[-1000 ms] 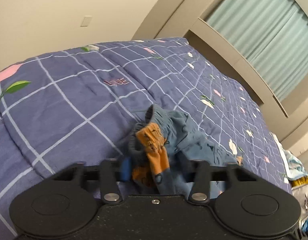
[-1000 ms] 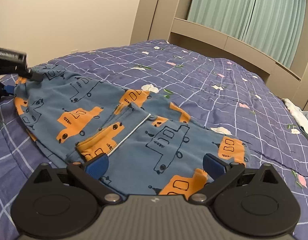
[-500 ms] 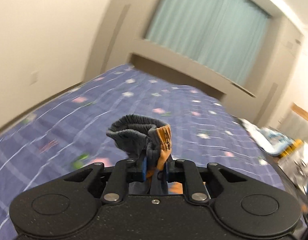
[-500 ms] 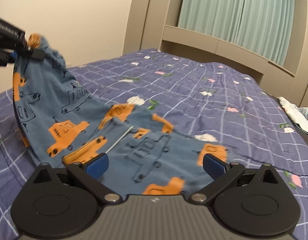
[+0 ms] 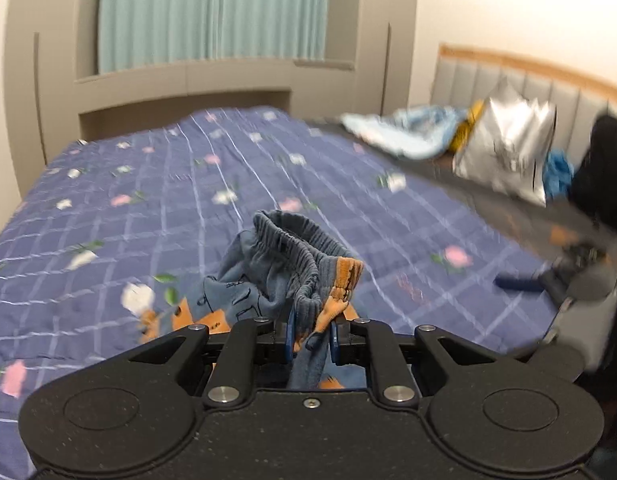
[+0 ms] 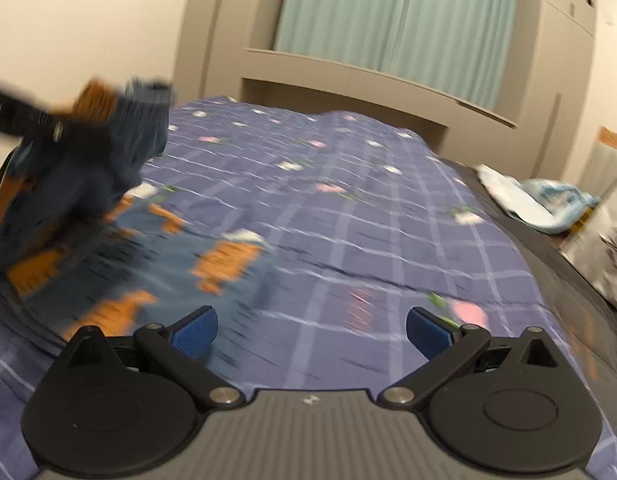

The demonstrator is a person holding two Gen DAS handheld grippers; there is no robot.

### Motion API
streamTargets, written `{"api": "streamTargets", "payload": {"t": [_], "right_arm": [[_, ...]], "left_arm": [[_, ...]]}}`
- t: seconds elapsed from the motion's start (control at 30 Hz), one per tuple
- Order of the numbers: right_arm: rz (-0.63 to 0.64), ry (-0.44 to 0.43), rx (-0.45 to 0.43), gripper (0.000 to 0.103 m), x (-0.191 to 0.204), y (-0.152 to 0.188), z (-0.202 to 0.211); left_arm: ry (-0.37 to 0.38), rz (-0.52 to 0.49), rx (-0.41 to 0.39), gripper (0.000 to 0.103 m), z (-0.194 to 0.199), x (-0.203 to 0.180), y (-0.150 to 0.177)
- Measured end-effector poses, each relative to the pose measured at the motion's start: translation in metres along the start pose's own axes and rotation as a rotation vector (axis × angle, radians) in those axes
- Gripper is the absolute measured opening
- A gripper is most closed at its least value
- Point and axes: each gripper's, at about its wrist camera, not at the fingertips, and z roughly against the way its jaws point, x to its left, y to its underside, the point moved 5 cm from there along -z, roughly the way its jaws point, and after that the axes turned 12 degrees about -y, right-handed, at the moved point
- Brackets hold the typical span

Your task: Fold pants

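The blue pants with orange vehicle prints (image 5: 292, 248) hang by their gathered elastic waistband from my left gripper (image 5: 310, 336), which is shut on the bunched fabric. In the right wrist view the lifted waistband end (image 6: 120, 120) rises at the left, held up by the left gripper (image 6: 24, 120), while the legs (image 6: 156, 264) still lie blurred on the bedspread. My right gripper (image 6: 310, 332) is open over the quilt to the right of the pants, with nothing between its blue pads (image 6: 196, 332).
A purple checked quilt (image 5: 188, 200) covers the bed. A pale blue heap of clothes (image 5: 404, 132), a silver bag (image 5: 504, 148) and a dark object (image 5: 604, 176) lie by the padded headboard (image 5: 528, 76) at the right. Beige shelving and green curtains (image 6: 388, 20) stand behind.
The left gripper closed on the waistband, lifted it and swung toward the right, its view turning to the headboard. The right gripper moved right, off the pants legs, and stayed open.
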Motion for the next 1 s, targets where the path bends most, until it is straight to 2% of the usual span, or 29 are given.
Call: {"api": "streamTargets", "payload": {"t": [0.23,0.43,0.53,0.63,0.7,0.8,0.87,0.93,1.0], "right_arm": [[-0.062,0.038,0.014,0.103,-0.041,0.023,0.014],[-0.096,0.033,0.013,0.103,-0.049,0.034,0.016],[-0.105,0.027,0.010,0.103,-0.050,0.034,0.015],[-0.109,0.022,0.007,0.103,-0.050,0.031,0.013],[-0.110,0.020,0.005,0.103,-0.049,0.031,0.013],[-0.112,0.018,0.005,0.103,-0.048,0.030,0.014],[-0.112,0.019,0.006,0.103,-0.048,0.029,0.014],[-0.114,0.019,0.003,0.103,-0.046,0.027,0.015],[-0.122,0.015,-0.001,0.103,-0.044,0.024,0.016]], "left_arm": [[-0.004,-0.036,0.099,0.018,-0.034,-0.026,0.027],[-0.025,-0.041,0.114,0.019,-0.039,-0.032,0.032],[-0.024,-0.038,0.116,0.023,-0.037,-0.033,0.033],[-0.008,-0.025,0.116,0.041,-0.035,-0.036,0.033],[0.013,-0.011,0.112,0.059,-0.031,-0.038,0.032],[0.032,0.004,0.105,0.074,-0.021,-0.039,0.030],[0.021,0.033,0.110,0.080,-0.011,-0.035,0.027],[-0.002,0.085,0.097,0.090,0.001,-0.025,0.023],[-0.058,0.141,0.087,0.100,0.013,-0.013,0.020]]}}
